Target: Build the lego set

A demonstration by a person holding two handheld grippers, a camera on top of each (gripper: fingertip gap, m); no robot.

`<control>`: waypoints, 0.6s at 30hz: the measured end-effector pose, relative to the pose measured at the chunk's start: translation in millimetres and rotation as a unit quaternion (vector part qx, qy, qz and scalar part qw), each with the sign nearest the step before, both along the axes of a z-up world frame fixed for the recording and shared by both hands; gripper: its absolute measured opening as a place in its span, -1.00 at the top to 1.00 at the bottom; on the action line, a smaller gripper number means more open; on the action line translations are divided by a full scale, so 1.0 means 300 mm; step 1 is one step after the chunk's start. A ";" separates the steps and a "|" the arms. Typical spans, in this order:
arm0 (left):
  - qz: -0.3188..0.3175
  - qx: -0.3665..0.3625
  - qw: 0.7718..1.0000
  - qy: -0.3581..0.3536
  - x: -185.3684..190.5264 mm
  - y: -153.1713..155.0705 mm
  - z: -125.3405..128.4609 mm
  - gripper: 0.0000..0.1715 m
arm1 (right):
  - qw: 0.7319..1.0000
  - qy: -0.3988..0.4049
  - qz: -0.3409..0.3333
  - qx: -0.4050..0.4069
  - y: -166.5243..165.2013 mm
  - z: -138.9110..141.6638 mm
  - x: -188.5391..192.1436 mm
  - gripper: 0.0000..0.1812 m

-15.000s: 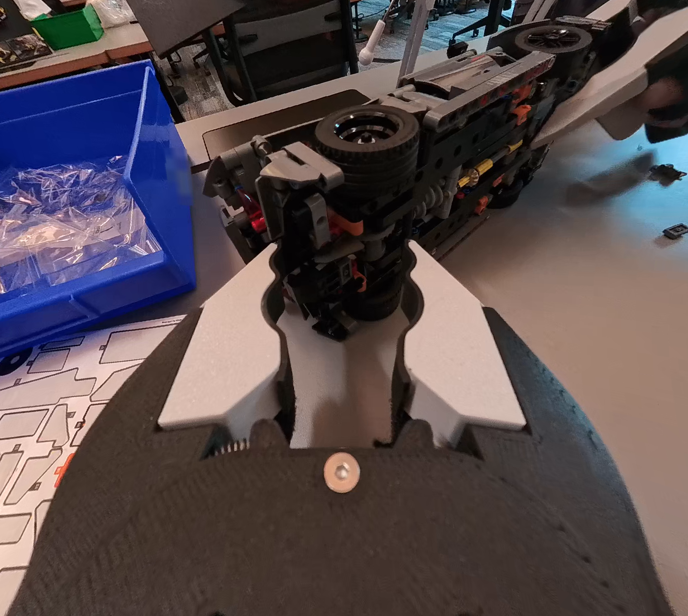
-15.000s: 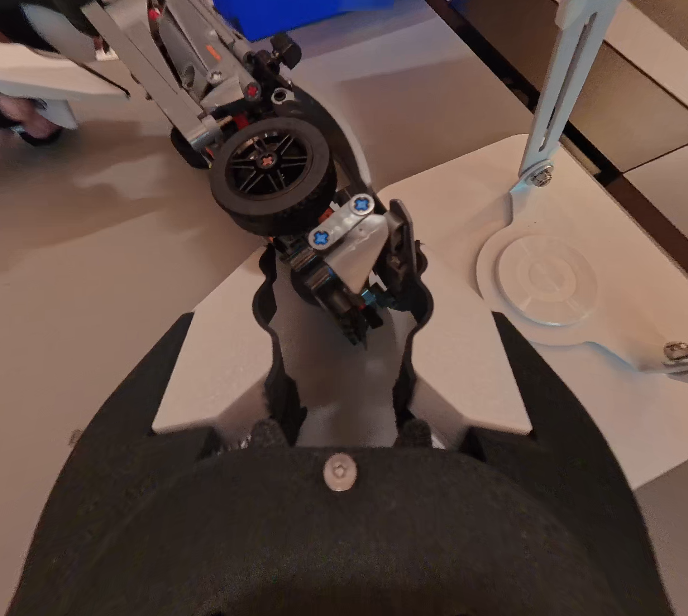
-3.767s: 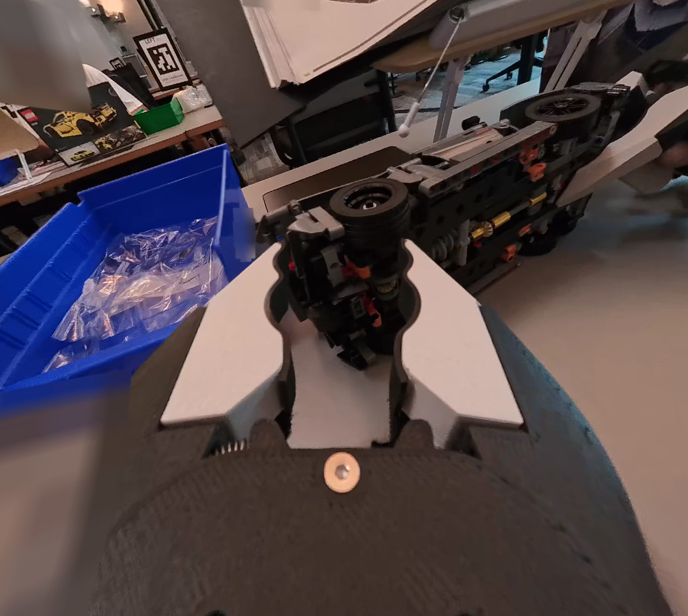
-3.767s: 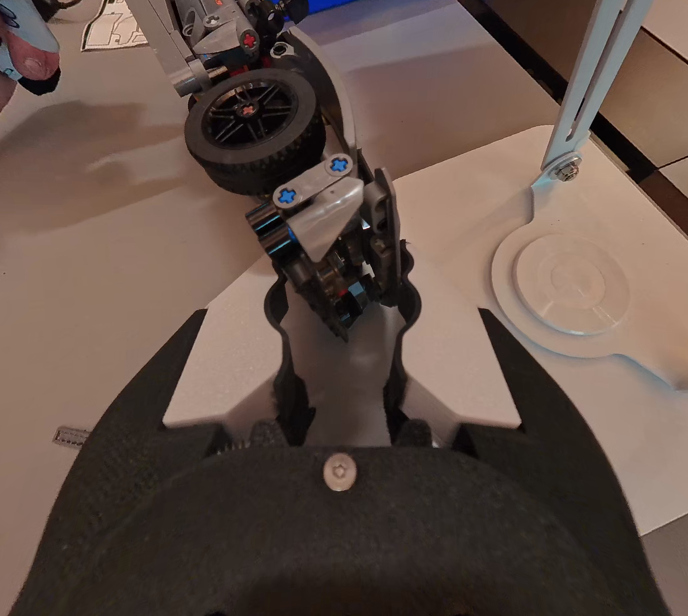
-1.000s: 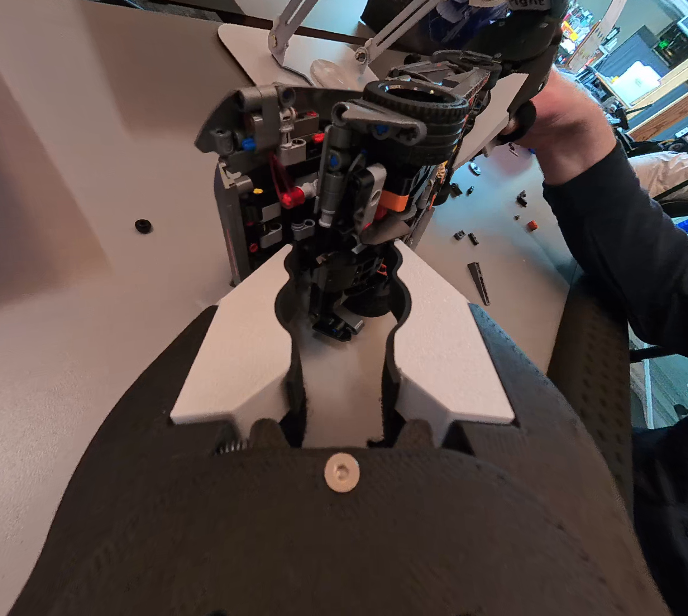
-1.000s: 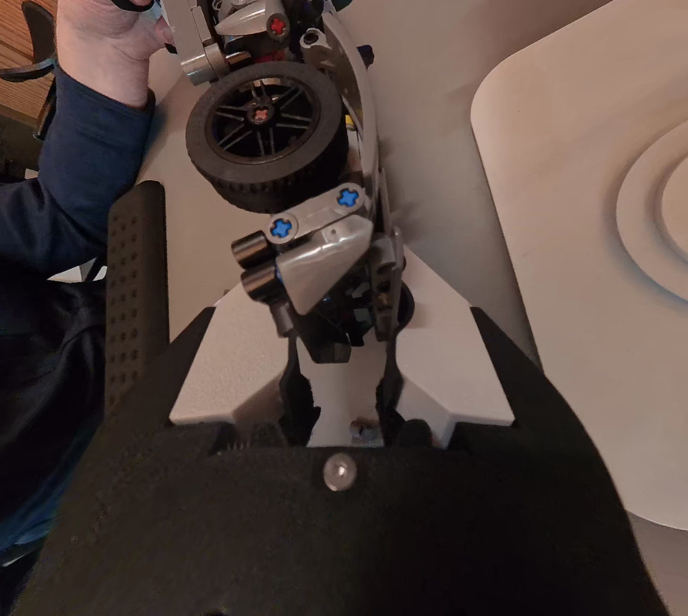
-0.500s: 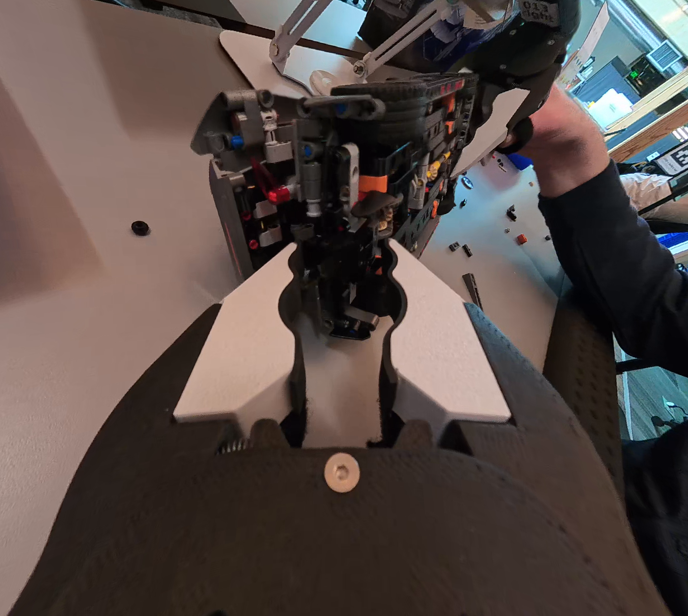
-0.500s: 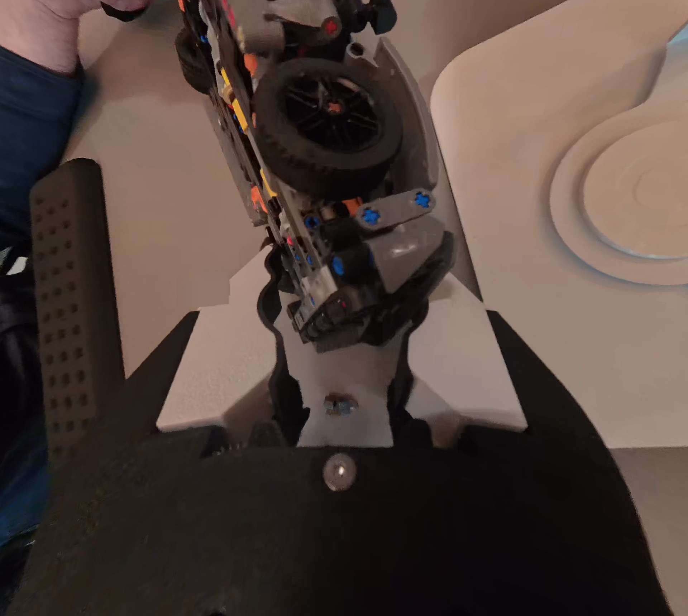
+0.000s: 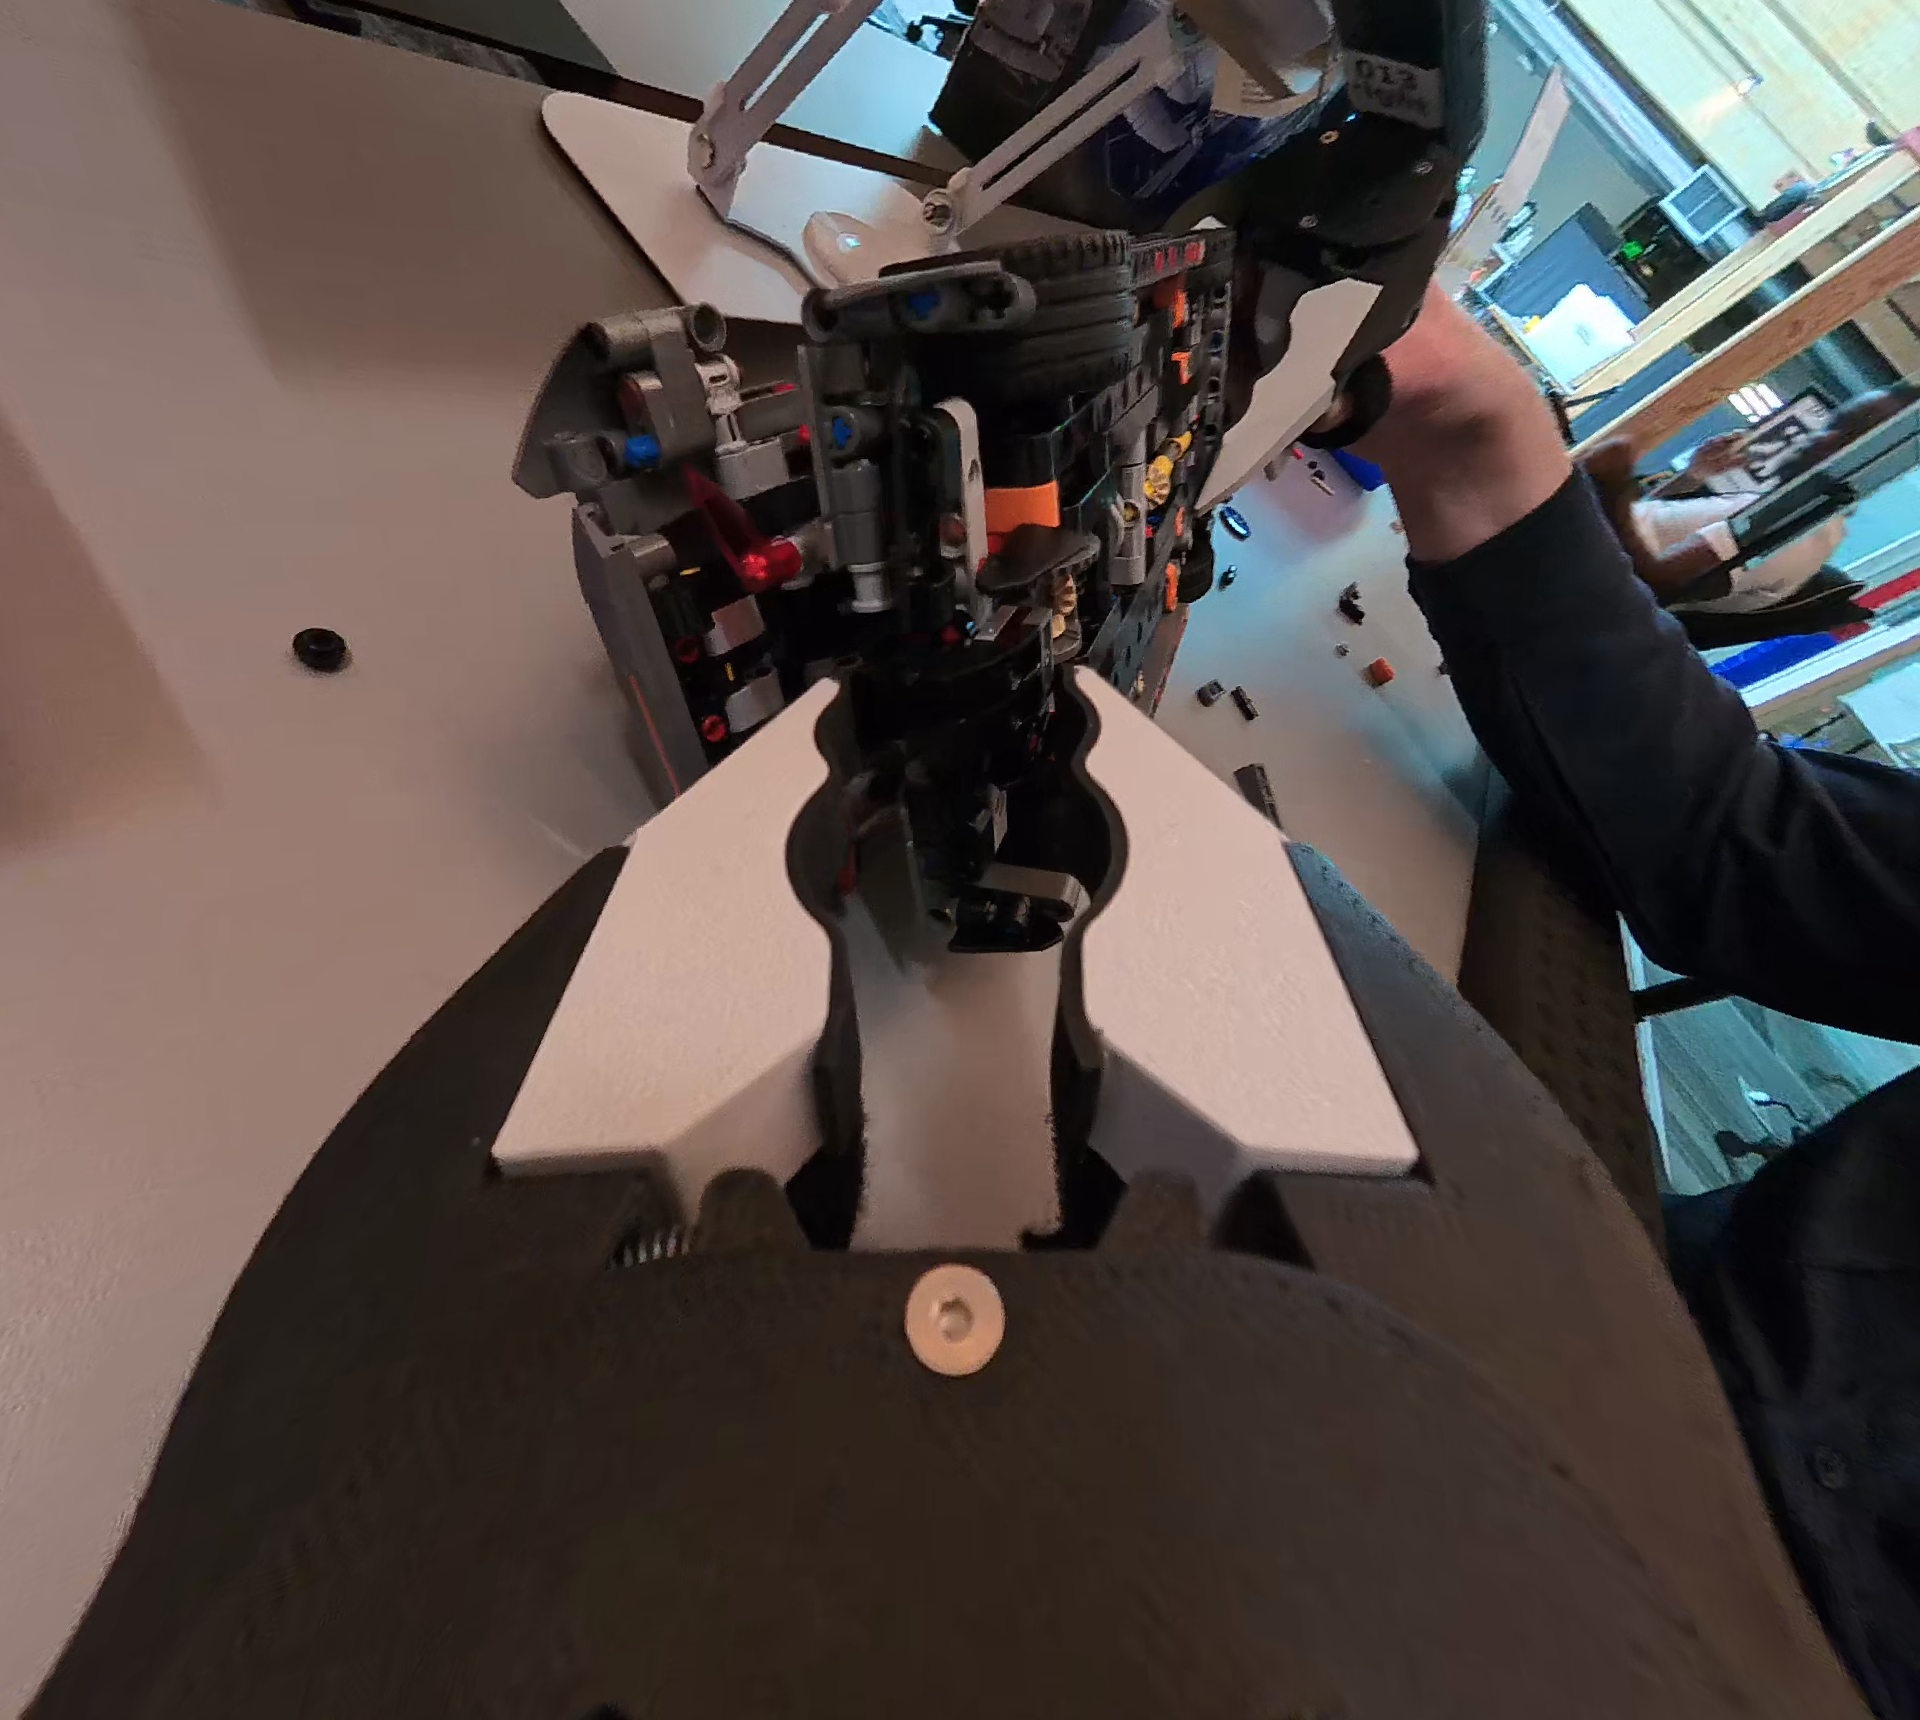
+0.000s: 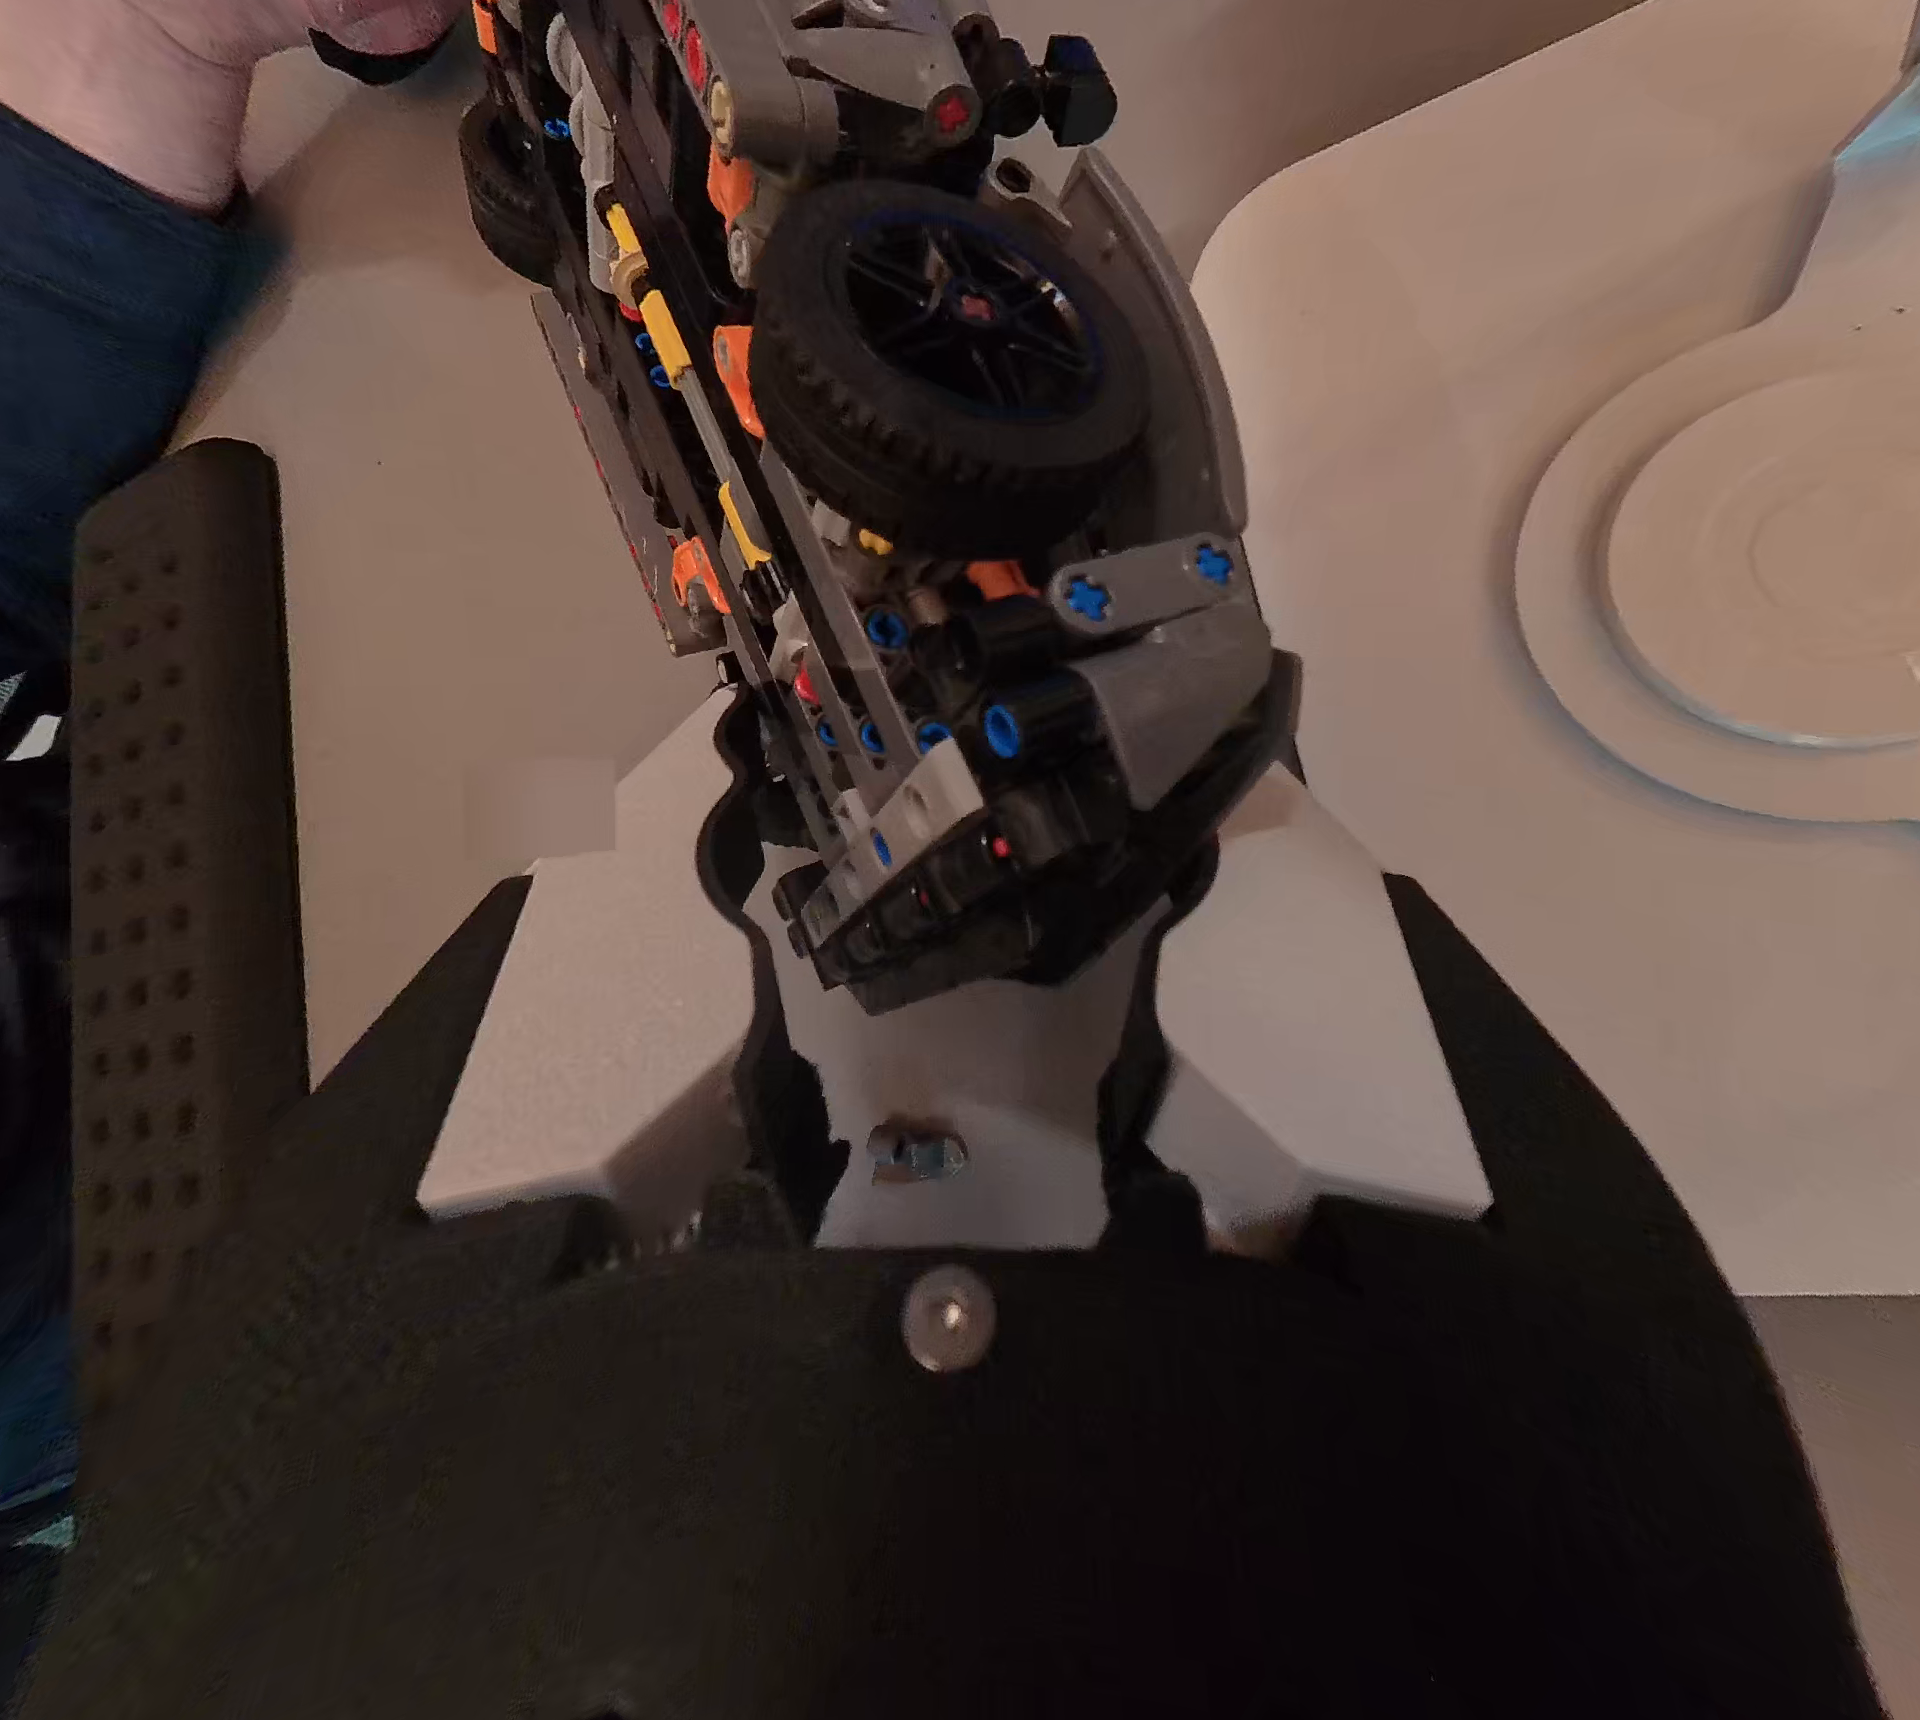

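Observation:
A long grey and black Lego car with orange, red and blue pins is held in the air over the beige table, one gripper at each end. My left gripper is shut on one end of the car. My right gripper is shut on the other end, next to a black wheel. The car is tipped so that its underside shows in the right wrist view. The right gripper also shows far off in the left wrist view, held by a hand.
A white book-stand base with metal struts stands just beyond the car; it also shows in the right wrist view. Small loose pieces and a black ring lie on the table. A black perforated armrest and a dark sleeve are close by. Left tips to right tips: about 20 cm.
Both grippers have swung the car away from the blue bin toward the book stand. Over the last second the car rolled about its length, so its underside now shows more.

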State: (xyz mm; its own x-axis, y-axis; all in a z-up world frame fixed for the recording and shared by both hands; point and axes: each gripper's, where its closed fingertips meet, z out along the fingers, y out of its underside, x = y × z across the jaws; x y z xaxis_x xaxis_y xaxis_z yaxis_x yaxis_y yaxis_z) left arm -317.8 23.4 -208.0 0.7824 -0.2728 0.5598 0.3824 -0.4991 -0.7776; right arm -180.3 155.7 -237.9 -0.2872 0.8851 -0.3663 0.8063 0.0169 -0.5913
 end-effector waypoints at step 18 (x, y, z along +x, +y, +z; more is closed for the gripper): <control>-0.056 0.006 0.998 -0.041 0.070 -0.036 0.020 0.64 | 1.000 -0.001 0.000 0.006 0.019 -0.029 0.001 -0.01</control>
